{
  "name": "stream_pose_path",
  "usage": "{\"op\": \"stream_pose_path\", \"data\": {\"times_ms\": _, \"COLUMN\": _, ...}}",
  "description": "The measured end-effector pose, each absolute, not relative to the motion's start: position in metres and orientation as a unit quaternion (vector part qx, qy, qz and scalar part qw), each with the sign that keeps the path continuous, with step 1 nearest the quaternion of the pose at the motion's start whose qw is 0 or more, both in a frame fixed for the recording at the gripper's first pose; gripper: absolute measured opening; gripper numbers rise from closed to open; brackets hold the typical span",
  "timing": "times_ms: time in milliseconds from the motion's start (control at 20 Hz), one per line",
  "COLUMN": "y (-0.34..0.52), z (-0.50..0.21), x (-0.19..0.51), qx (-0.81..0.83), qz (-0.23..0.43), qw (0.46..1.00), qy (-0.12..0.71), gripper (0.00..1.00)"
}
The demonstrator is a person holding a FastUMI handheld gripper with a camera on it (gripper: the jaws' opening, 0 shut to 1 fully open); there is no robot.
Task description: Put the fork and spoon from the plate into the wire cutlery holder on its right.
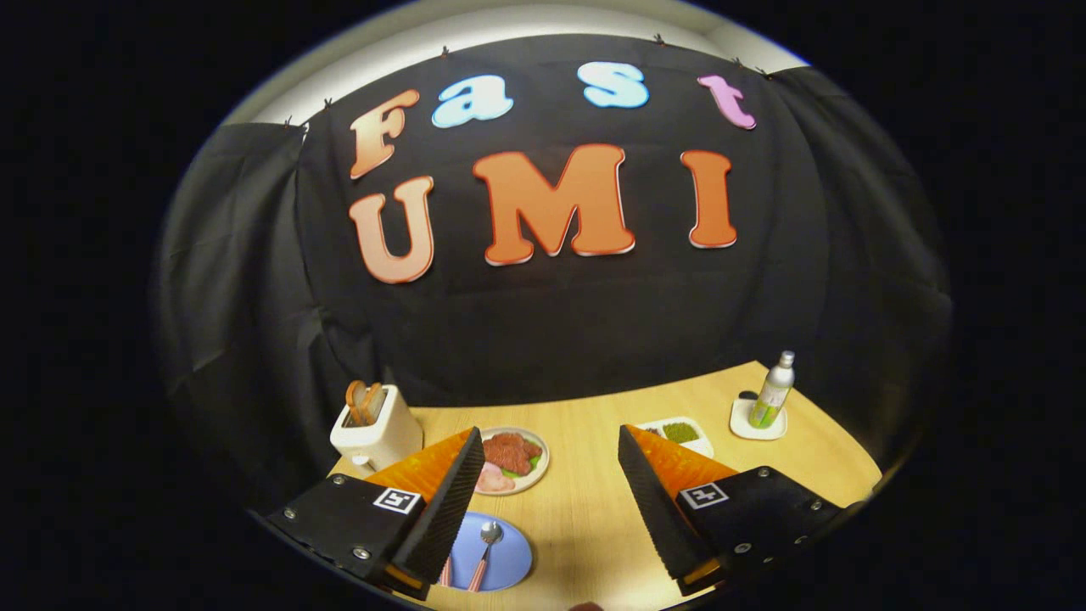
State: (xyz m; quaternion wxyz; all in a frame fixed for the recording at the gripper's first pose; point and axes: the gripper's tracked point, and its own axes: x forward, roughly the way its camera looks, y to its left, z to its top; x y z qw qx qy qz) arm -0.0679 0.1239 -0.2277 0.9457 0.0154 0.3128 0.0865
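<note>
My gripper (551, 450) is held well above the wooden table (585, 518), its two orange and black fingers (450, 501) wide apart with nothing between them. A blue plate (509, 560) lies low between the fingers, partly hidden by the left one. On it rests a spoon (487, 543) with a silver bowl and a pink handle. A second pink handle (446, 570) peeks out beside it at the left finger's edge; its head is hidden. The right finger covers the table to the plate's right.
A white toaster (376, 428) with bread stands at the back left. A cream plate of meat and greens (513, 458) lies beyond the blue plate. A white dish with green food (679, 433) and a green bottle (774, 392) on a white coaster sit at the back right.
</note>
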Motion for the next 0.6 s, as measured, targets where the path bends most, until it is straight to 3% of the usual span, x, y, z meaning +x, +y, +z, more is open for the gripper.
{"op": "stream_pose_path", "data": {"times_ms": 600, "y": 0.19, "z": -0.396, "x": -0.181, "qx": -0.027, "qz": 0.126, "qw": 0.859, "qy": 0.496, "gripper": 0.83}}
